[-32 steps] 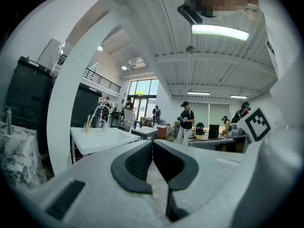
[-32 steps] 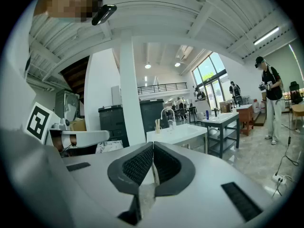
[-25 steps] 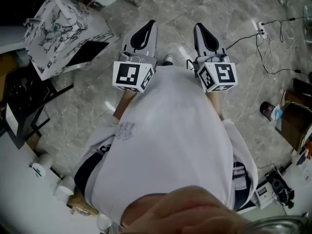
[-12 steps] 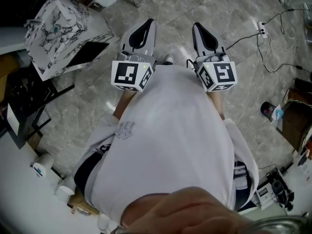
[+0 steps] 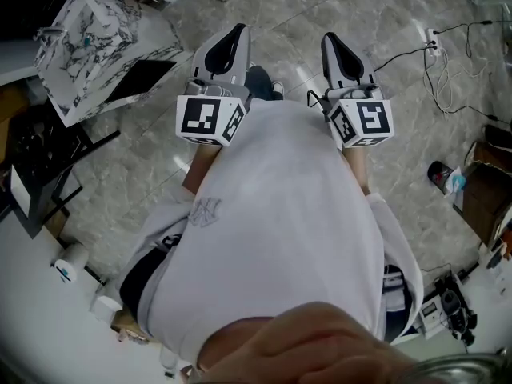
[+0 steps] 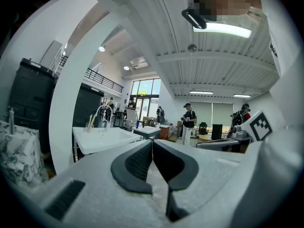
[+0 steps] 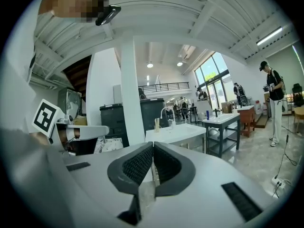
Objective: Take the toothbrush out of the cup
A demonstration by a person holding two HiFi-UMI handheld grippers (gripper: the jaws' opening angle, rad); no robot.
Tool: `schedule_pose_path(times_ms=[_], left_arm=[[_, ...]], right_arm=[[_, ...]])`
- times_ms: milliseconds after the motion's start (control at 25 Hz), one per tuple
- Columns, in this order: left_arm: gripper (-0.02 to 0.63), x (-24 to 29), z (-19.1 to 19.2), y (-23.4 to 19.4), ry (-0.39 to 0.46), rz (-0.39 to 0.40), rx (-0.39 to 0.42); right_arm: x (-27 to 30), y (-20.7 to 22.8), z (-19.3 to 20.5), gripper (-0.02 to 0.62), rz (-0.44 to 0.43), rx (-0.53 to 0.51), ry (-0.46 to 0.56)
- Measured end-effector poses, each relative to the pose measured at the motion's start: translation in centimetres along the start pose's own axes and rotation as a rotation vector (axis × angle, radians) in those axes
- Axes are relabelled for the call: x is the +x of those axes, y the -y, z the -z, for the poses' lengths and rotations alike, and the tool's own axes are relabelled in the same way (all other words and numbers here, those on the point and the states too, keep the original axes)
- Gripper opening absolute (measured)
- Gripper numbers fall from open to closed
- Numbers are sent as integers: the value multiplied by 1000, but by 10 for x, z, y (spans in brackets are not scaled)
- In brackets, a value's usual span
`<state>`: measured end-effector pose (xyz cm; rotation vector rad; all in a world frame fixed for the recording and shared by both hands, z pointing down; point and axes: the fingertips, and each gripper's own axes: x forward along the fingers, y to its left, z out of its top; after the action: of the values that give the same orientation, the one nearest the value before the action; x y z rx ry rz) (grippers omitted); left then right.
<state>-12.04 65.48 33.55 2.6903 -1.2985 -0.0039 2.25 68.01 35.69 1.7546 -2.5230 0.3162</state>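
Left tool point(image 6: 152, 142): I'm holding it pinched closed, empty, facing the white worktop point(image 6: 102, 139).
Right tool point(image 7: 153, 145): pinched closed, empty too.
Toothbrush point(image 7: 156, 124): possibly the pale sticks standing on that worktop; too small to confirm.
Path: a white pillar point(image 7: 130, 94) is rising just left of the worktop.

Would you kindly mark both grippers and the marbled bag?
left gripper point(image 6: 152, 144), left gripper view, fingertip seam.
right gripper point(image 7: 153, 146), right gripper view, fingertip seam.
marbled bag point(image 5: 94, 50), head view, its side.

Bare marble floor point(image 5: 304, 14) open ahead of left gripper point(image 5: 230, 42) and right gripper point(image 5: 334, 48), marbled bag point(image 5: 88, 46) and black rack point(image 5: 40, 166) crowding left, cables point(image 5: 438, 90) right.
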Motion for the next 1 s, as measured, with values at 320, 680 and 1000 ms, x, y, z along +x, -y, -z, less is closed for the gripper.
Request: schedule_pose_path(times_ms=[320, 680, 1000], left_arm=[[17, 34, 2, -23, -25, 9, -17], [15, 111, -7, -96, -64, 0, -28], [15, 164, -23, -146, -53, 27, -6]], right_arm=[[28, 19, 5, 15, 23, 32, -36], [123, 43, -21, 15, 19, 23, -65], [193, 63, -33, 15, 38, 27, -72]])
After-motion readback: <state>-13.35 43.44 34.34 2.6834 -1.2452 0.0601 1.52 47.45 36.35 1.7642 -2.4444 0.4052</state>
